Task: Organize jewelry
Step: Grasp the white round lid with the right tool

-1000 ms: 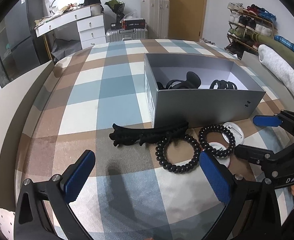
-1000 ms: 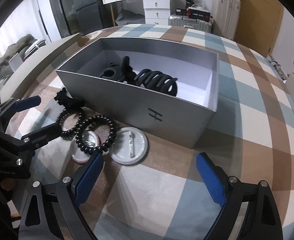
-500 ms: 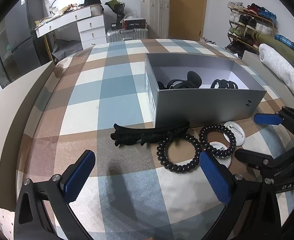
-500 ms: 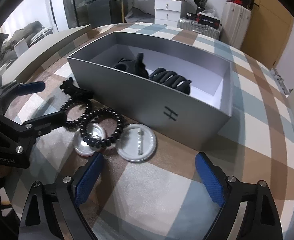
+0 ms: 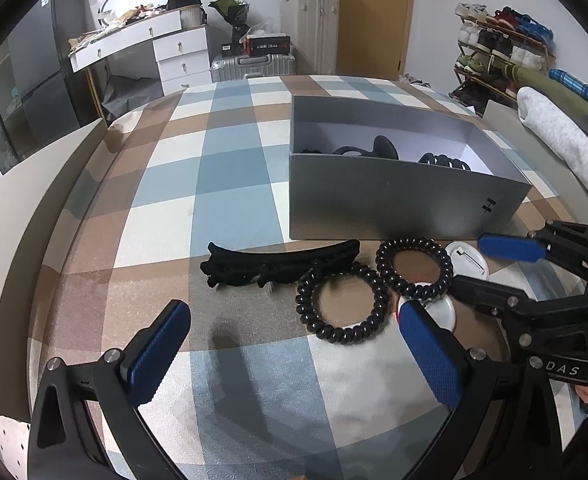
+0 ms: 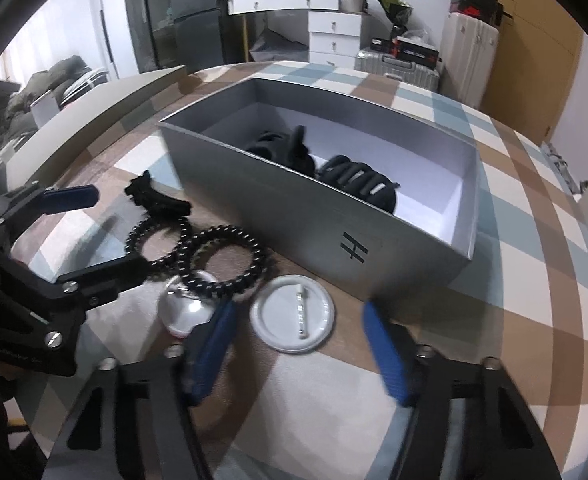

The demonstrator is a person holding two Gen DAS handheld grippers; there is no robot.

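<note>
Checked bedspread carries a grey box and loose accessories.

Both my grippers gape empty: my right gripper straddles the white pin badge just beside the box; my left gripper hovers near two black spiral hair ties and a black hair clip.

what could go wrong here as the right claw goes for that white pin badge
1. The right claw is open around the white pin badge, which lies flat on the plaid cloth; the fingers may slide over it or pinch cloth.
2. A spiral hair tie overlaps the second badge right beside the left finger, so it may snag.
3. The left claw hovers close, so the two may collide.
</note>
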